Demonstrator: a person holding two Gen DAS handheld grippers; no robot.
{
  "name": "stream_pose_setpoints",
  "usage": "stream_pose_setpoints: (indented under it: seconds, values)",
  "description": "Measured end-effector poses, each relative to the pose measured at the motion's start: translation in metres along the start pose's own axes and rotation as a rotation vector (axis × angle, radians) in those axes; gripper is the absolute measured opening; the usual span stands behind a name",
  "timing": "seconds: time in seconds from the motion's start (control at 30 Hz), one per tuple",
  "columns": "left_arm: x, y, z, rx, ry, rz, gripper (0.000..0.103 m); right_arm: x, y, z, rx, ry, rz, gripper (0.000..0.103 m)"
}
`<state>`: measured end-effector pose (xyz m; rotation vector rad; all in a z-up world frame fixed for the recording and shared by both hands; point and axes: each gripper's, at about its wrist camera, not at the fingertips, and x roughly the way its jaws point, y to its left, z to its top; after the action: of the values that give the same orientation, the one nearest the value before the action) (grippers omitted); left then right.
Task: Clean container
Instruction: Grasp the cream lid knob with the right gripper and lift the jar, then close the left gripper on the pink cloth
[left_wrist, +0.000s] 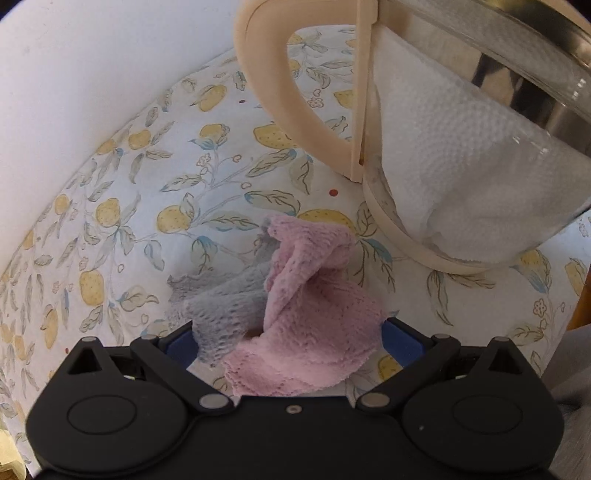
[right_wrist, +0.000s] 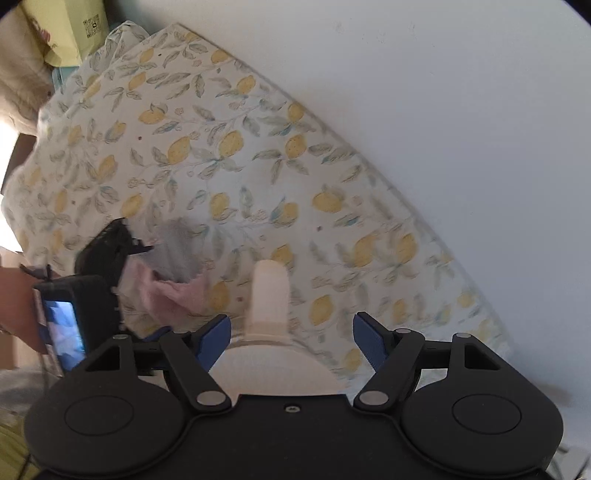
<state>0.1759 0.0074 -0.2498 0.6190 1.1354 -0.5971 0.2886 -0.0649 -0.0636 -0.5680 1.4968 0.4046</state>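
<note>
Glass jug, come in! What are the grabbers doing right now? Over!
Left gripper shut on pink-grey cloth. Right gripper around glass jug, tilted above tablecloth; grip unclear. White paper towel inside jug.

A home: lemon-print tablecloth (left_wrist: 155, 192) against a plain white wall (right_wrist: 443, 92).

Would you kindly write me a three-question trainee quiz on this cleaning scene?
1. True or false: the left tool grips a pink and grey cloth.
2. What white material shows through the wall of the glass jug?
A. paper towel B. rice C. foam
3. Name the fruit printed on the tablecloth.

Key: 1 true. 2 A, paper towel. 3 Lemons.
</note>
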Motion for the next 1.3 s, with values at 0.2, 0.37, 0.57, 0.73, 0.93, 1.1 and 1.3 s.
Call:
stream_pose_setpoints:
  seconds: [0.2,0.37,0.57,0.73,0.93,1.1,1.3]
  values:
    - [0.007,-0.001,-0.004,0.019,0.015,-0.010,0.103,0.022,-0.001,0.007,0.018,0.068,0.026,0.076]
    - [0.010,-0.002,-0.007,0.030,0.019,-0.013,0.103,0.034,-0.002,0.015,0.019,0.099,0.038,0.076]
    - [0.012,0.001,-0.007,0.016,0.019,-0.032,0.102,0.051,0.001,0.028,0.021,0.132,0.063,0.076]
    - [0.011,-0.002,-0.008,0.061,0.008,-0.034,0.102,0.067,0.006,0.032,0.012,0.169,0.061,0.076]
    - [0.011,0.003,-0.006,0.042,0.019,-0.088,0.091,0.080,0.002,0.031,0.029,0.208,0.084,0.067]
    - [0.009,0.009,-0.005,0.008,0.022,-0.107,0.080,0.086,-0.002,0.032,0.051,0.214,0.090,0.049]
    - [0.002,0.008,-0.007,-0.005,0.006,-0.120,0.057,0.090,-0.003,0.035,0.056,0.221,0.095,0.044]
